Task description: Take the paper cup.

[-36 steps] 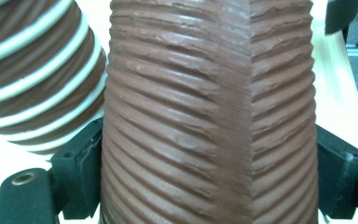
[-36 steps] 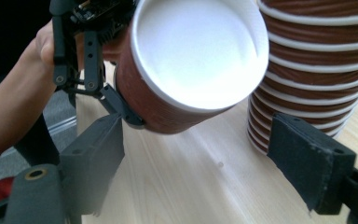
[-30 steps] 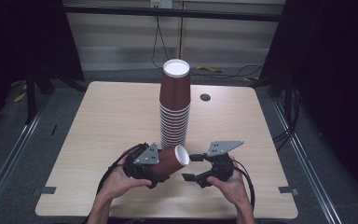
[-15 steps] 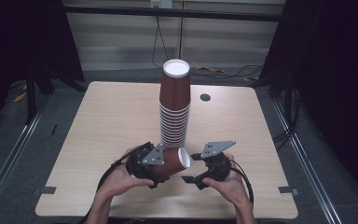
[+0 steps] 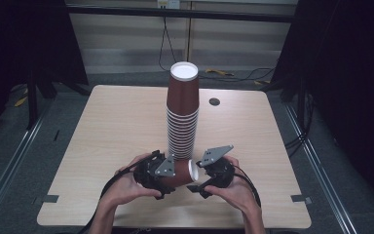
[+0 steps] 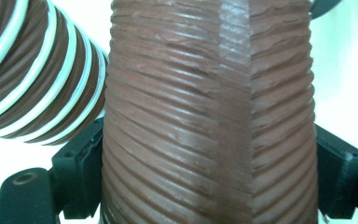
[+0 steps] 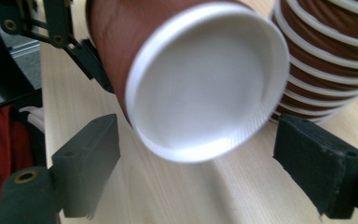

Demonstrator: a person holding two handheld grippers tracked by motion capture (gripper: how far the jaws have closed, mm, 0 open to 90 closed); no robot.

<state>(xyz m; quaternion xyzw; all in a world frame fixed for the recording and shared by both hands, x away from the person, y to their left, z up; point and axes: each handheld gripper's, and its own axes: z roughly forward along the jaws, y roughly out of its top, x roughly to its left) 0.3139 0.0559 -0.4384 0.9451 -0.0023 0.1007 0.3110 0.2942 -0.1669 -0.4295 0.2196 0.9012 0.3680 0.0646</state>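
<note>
left tool: I see it clamped on the lying cup, base cut off
right tool: released, jaws straddling cup rim
stack: foot hidden behind cup

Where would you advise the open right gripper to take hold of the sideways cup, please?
Probably at the white rim, with the right gripper coming straight on. The cup lies level in the left gripper, its open end facing those jaws, which already stand wider than the rim.
</note>
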